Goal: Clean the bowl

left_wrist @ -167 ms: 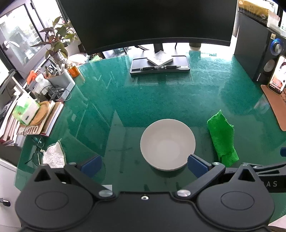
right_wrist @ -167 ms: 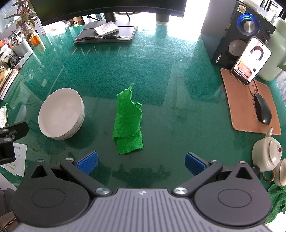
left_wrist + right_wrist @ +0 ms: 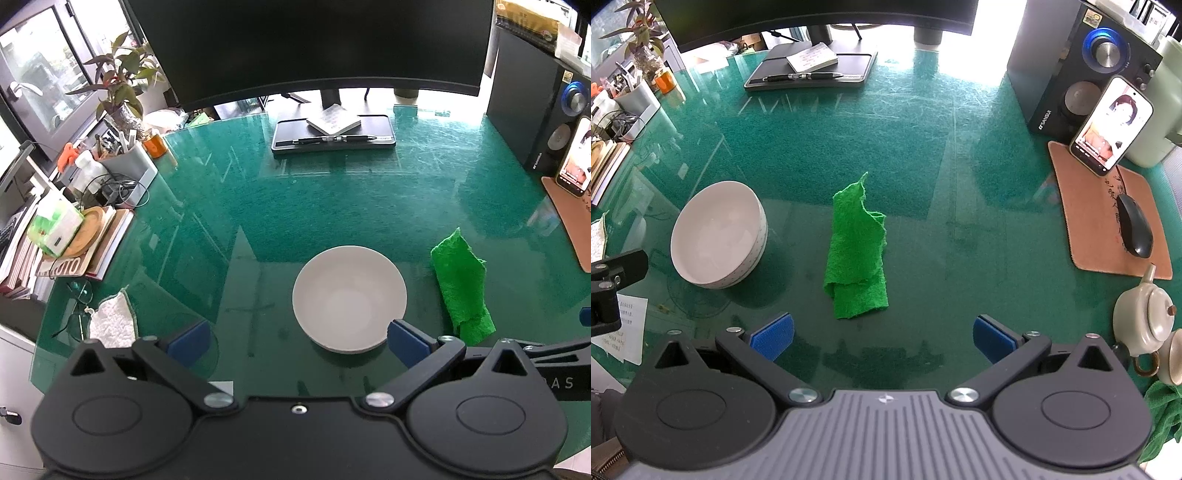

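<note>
On black speaker (image 3: 1082, 74), "SANSUI" lettering (image 3: 1044, 120)

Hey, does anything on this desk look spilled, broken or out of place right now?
Nothing spilled or broken. The white bowl sits upright and looks empty on the green desk. The green cloth lies crumpled and partly folded beside it, not touching. The only oddity: a bowl and rag amid office gear.

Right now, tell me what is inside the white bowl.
The white bowl looks empty: both views show a bare, pale inside with no food or cloth in it. The green cloth lies apart beside it on the glass table. Thin film or stains cannot be judged.
</note>
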A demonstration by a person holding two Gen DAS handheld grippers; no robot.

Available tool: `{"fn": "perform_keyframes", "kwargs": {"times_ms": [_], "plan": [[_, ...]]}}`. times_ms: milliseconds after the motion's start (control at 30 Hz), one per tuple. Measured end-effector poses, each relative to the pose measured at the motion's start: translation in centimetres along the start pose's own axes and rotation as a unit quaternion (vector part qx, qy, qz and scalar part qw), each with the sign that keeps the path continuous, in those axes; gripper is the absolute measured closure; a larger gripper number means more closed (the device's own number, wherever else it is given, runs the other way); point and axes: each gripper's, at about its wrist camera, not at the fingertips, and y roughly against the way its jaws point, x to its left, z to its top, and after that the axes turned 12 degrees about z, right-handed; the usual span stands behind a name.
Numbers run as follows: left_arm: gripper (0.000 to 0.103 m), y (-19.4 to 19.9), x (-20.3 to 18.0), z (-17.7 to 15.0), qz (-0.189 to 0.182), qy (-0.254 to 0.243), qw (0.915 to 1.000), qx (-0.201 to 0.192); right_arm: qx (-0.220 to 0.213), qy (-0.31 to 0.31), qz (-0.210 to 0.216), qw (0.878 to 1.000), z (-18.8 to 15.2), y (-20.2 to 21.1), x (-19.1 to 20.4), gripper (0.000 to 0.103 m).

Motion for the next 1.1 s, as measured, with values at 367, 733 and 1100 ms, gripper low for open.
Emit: {"fn": "perform_keyframes", "kwargs": {"times_ms": [367,733,1100], "plan": [[0.000,0.0,0.7,-0.3,-0.001,0.002,1.0000,-0.003,0.005,-0.002,0.002,1.000,-0.1,0.0,0.1,0.000],[0.000,0.3,0.7,-1.1,-0.002,0.004,1.0000,-0.006,-0.003,0.001,-0.001,1.000,-0.4,0.1,0.2,0.000],[0.000,0.5,0.8,-1.1,-0.001,0.005,0.9999,-0.011,-0.010,0.005,-0.006,1.000,-0.7,0.4,0.5,0.000]]}}
